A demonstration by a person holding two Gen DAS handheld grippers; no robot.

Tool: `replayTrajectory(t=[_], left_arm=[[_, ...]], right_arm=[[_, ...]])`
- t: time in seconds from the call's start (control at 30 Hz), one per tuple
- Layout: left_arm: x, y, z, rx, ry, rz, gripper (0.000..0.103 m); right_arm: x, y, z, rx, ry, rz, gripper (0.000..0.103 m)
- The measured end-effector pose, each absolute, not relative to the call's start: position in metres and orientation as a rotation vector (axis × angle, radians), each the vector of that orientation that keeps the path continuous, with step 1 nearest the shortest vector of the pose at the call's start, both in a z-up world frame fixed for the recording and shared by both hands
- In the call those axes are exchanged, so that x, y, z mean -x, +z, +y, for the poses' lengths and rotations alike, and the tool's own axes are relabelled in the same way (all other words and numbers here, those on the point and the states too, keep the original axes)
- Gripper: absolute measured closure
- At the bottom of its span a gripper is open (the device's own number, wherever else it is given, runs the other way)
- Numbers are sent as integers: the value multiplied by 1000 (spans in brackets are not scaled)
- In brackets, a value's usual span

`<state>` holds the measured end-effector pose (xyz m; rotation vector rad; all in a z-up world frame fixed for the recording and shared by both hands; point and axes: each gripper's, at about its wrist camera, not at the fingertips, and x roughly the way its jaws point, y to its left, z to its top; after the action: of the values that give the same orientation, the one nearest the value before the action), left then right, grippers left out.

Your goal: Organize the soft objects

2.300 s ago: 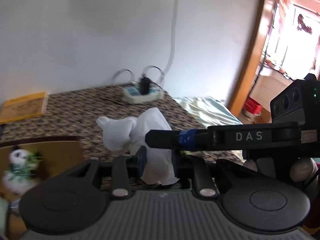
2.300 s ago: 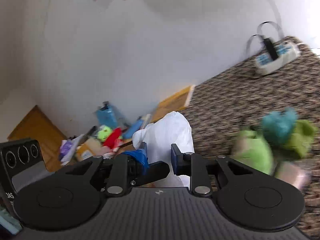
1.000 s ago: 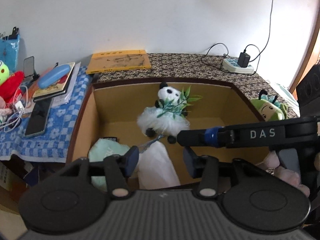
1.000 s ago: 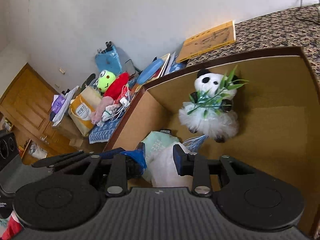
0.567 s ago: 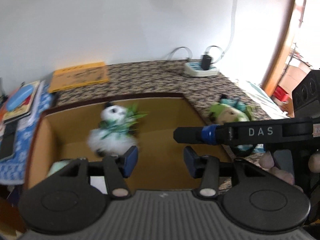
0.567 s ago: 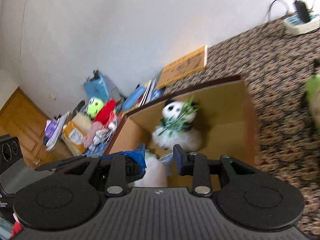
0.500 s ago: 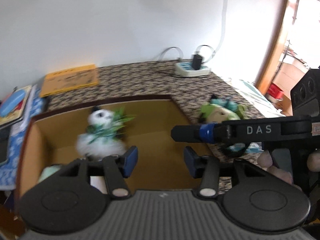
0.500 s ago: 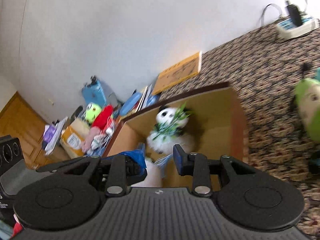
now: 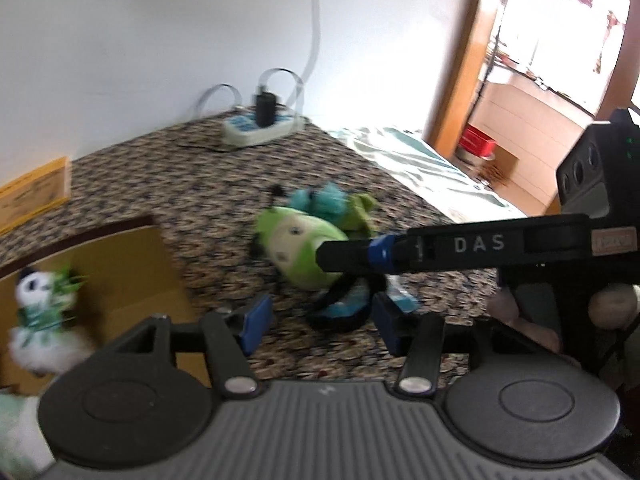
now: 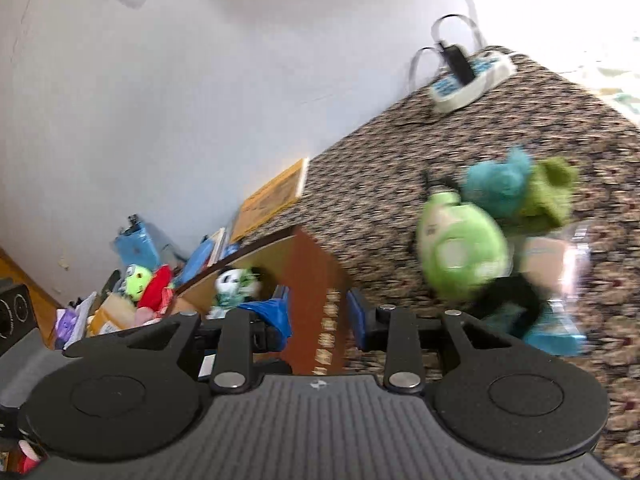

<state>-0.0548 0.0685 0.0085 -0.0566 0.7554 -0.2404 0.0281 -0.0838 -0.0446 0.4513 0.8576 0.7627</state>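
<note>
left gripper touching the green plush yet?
Apart. The left wrist view shows the left gripper open and empty, with patterned cloth visible between its fingers and the green plush ahead.

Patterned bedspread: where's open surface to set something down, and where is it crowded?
Free: the patterned bedspread between the cardboard box, the power strip and the green plush. Crowded: around that plush, where teal and green toys and a clear packet bunch together. The box already holds the panda.
</note>
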Motion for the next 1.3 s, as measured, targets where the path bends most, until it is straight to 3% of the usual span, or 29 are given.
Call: replayTrajectory(t=[0.57,1.03,1.23,1.27,1.3], left_arm=[[-26,-89,18,109,-189,960,44],[-54,-116,12,95,-133,975,41],[-56,-115,9,123,-136,987,41],[-56,-115,8,122,-135,987,43],[-55,-115,6,121,-139,988,57]], right_arm=[[-75,-92,-166,-410,644,978,86],[-100,-121,-134,-187,780,969,86],[-92,-119,-127,-85,853,930,93],[-91,-118,-127,-79,857,922,95],[-91,-117,-129,-83,863,913,97]])
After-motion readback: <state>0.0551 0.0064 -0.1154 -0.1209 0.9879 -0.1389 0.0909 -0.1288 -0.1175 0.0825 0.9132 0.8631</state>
